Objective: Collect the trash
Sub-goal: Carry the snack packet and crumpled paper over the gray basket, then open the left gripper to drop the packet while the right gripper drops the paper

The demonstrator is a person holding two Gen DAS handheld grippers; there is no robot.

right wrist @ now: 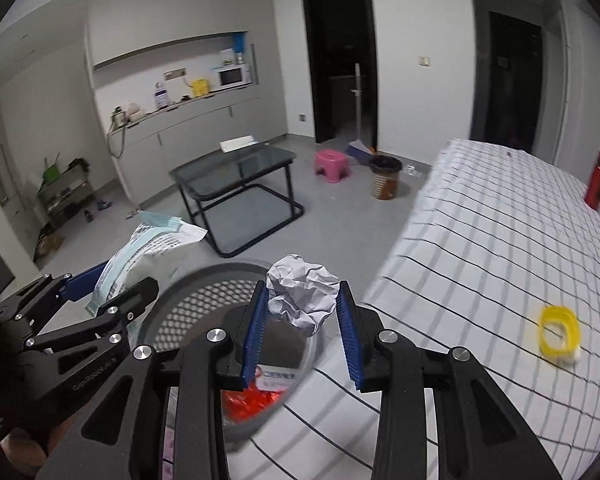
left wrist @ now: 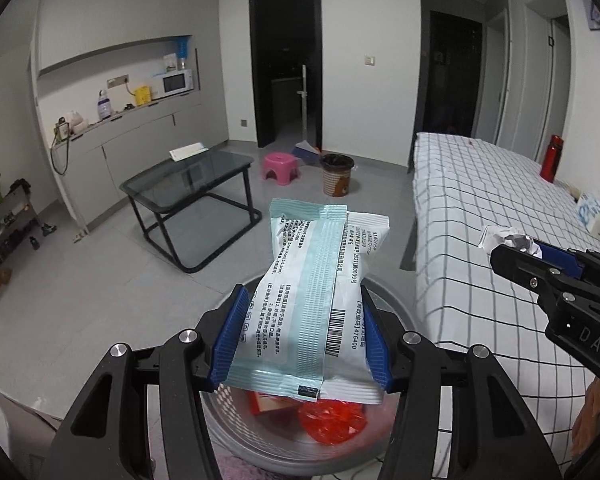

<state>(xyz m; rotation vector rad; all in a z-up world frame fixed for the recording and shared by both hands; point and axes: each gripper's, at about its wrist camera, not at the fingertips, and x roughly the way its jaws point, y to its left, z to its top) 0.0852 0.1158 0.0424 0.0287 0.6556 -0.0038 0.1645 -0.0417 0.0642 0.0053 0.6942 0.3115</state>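
Observation:
My left gripper [left wrist: 302, 300] is shut on a white and pale-green printed packet [left wrist: 312, 296] and holds it over the grey mesh trash bin [left wrist: 396, 300]. The bin holds a red crumpled wrapper [left wrist: 332, 422] and a red-and-white box. My right gripper [right wrist: 304, 292] is shut on a crumpled ball of white paper [right wrist: 304, 294], at the bin's [right wrist: 204, 304] right rim beside the bed. It shows at the right of the left wrist view [left wrist: 512, 246]. The packet [right wrist: 140, 256] and left gripper [right wrist: 112, 280] show at the left of the right wrist view.
A bed with a white checked sheet [right wrist: 500, 264] is on the right, with a yellow ring-shaped piece [right wrist: 558, 330] and a red bottle [left wrist: 551, 158] on it. A glass coffee table [left wrist: 188, 184], a pink stool [left wrist: 280, 166] and a brown bin [left wrist: 337, 174] stand on the floor ahead.

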